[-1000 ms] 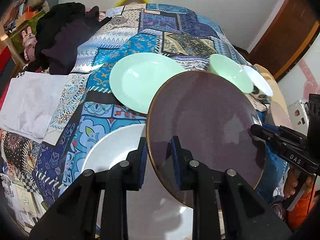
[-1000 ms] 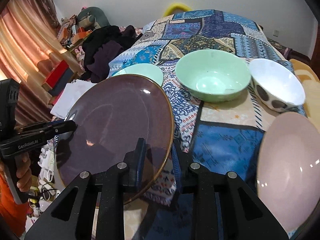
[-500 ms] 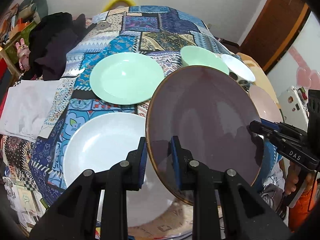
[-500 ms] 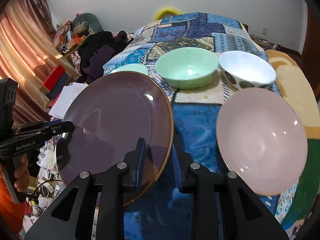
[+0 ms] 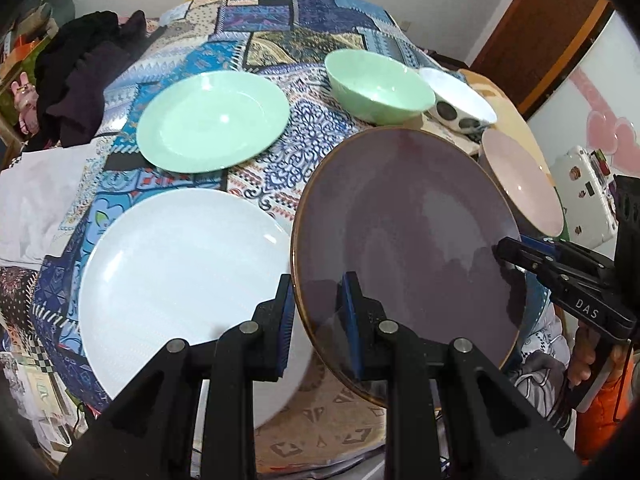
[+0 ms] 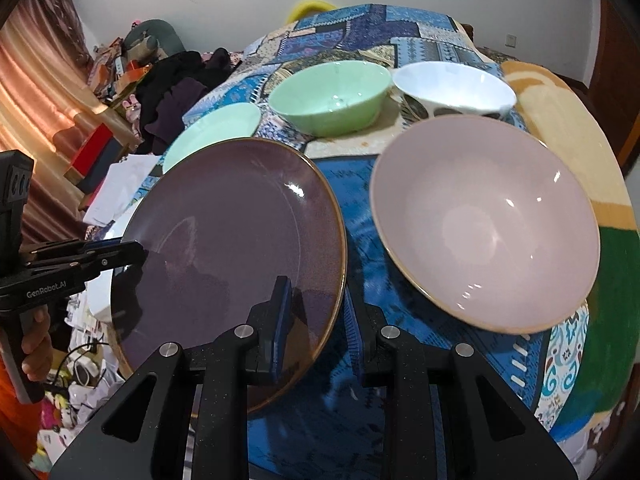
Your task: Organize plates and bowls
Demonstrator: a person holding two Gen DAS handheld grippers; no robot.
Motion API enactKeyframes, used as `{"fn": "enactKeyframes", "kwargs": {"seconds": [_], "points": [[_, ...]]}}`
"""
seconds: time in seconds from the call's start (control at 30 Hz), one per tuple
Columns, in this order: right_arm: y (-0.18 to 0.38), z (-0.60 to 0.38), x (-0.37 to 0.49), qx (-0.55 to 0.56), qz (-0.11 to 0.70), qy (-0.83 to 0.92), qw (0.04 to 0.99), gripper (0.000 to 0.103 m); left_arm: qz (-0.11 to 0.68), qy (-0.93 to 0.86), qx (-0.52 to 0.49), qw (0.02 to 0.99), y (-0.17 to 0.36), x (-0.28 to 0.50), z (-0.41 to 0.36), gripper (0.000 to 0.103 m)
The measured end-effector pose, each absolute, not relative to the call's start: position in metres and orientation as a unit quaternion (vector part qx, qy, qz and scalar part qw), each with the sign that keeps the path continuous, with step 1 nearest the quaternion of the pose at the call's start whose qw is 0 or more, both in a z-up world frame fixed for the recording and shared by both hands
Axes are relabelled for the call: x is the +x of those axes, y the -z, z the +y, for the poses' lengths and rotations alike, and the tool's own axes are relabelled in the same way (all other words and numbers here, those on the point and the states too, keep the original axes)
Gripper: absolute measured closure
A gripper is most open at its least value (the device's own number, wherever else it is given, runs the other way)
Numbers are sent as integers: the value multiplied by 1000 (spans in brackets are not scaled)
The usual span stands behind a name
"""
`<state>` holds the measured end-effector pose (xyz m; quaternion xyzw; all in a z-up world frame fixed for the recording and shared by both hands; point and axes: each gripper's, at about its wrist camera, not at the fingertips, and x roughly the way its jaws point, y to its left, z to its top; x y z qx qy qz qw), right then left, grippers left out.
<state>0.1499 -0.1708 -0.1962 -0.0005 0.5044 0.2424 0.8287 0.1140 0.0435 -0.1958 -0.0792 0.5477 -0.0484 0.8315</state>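
Purple plate [image 5: 408, 248] is pinched on two sides: left claw [image 5: 318, 320] on its near-left rim, right claw [image 6: 314, 320] on the opposite rim, plate lifted and tilted btwn them. Just left of the left claw lies the white plate [image 5: 180, 280], so no flat cloth there. Ahead of it, green plate [image 5: 212, 120], w/ a strip of patterned cloth [image 5: 304, 140] btwn that and the green bowl [image 5: 380, 84]. Right of the right claw, pink bowl [image 6: 484, 220] sits near; blue cloth shows in the gap btwn. Beyond, spotted white bowl [image 6: 454, 84] touches or nearly touches the green bowl, no way thru. Dark clothes pile [image 6: 176, 88] blocks far left edge.
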Motion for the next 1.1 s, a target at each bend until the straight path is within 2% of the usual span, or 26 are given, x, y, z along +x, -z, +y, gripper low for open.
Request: {"fn": "enactKeyframes", "kwargs": {"seconds": [0.53, 1.1], "points": [[211, -183, 157, 10, 522, -221, 824, 80, 581, 61, -62, 809, 224, 137, 25, 80], [206, -186, 154, -4, 522, -226, 822, 77, 573, 64, -69, 814, 223, 146, 30, 80]]}}
